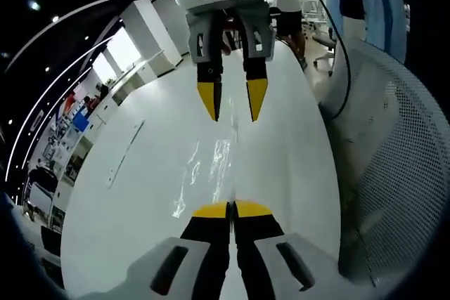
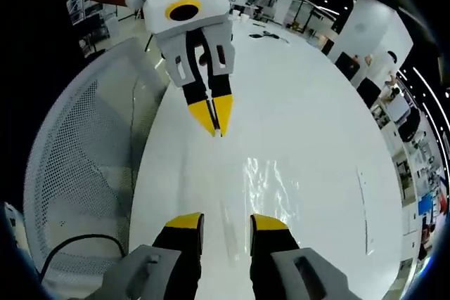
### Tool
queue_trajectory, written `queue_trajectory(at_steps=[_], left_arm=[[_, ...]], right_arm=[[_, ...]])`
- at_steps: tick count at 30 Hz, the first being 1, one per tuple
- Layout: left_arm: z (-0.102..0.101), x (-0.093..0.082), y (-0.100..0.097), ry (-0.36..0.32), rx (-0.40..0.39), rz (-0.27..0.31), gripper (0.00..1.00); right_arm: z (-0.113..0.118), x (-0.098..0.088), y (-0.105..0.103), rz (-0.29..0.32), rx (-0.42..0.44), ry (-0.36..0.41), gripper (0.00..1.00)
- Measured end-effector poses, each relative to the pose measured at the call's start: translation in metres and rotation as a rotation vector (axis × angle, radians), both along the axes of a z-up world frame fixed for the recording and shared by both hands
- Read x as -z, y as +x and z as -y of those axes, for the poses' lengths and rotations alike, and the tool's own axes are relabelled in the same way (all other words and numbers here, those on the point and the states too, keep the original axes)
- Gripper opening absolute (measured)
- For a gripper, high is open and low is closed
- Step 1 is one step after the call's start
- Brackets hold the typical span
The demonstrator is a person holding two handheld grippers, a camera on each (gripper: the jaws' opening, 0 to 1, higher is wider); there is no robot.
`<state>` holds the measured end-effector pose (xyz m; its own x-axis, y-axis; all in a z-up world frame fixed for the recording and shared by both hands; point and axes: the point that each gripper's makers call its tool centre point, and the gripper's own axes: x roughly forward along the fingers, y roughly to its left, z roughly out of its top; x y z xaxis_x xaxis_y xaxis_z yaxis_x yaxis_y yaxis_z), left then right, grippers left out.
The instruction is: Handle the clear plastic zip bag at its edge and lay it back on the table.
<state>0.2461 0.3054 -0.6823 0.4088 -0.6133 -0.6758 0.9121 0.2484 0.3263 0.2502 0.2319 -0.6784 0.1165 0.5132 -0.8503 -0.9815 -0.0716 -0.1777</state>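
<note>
The clear plastic zip bag (image 1: pixel 205 166) lies flat on the white table (image 1: pixel 140 194), showing mostly as glints. In the left gripper view my left gripper (image 1: pixel 231 209) is shut just short of the bag's near edge, with no plastic visible between its yellow tips. My right gripper (image 1: pixel 233 101) hangs open over the bag's far end. From the right gripper view, the bag (image 2: pixel 273 182) lies ahead with its zip strip (image 2: pixel 227 233) running between the open jaws of my right gripper (image 2: pixel 227 222). Beyond it, my left gripper (image 2: pixel 215 116) points down, shut.
A white mesh chair (image 1: pixel 394 166) (image 2: pixel 77 173) stands against the table's edge, with a black cable (image 2: pixel 63 251) beside it. A thin long strip (image 1: pixel 126 151) (image 2: pixel 363 209) lies on the table's other side. A person (image 1: pixel 288 1) stands beyond the table's far end.
</note>
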Motion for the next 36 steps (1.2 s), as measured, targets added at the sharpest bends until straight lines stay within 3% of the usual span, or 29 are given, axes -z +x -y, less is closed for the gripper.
queue_trajectory(at_steps=[9, 36], left_arm=[[0.001, 0.002, -0.003, 0.008, 0.008, -0.008, 0.00], [0.009, 0.014, -0.014, 0.033, 0.033, -0.051, 0.00]], right_arm=[[-0.029, -0.002, -0.013, 0.000, -0.026, 0.055, 0.22], [-0.070, 0.011, -0.029, 0.007, -0.083, 0.077, 0.12]])
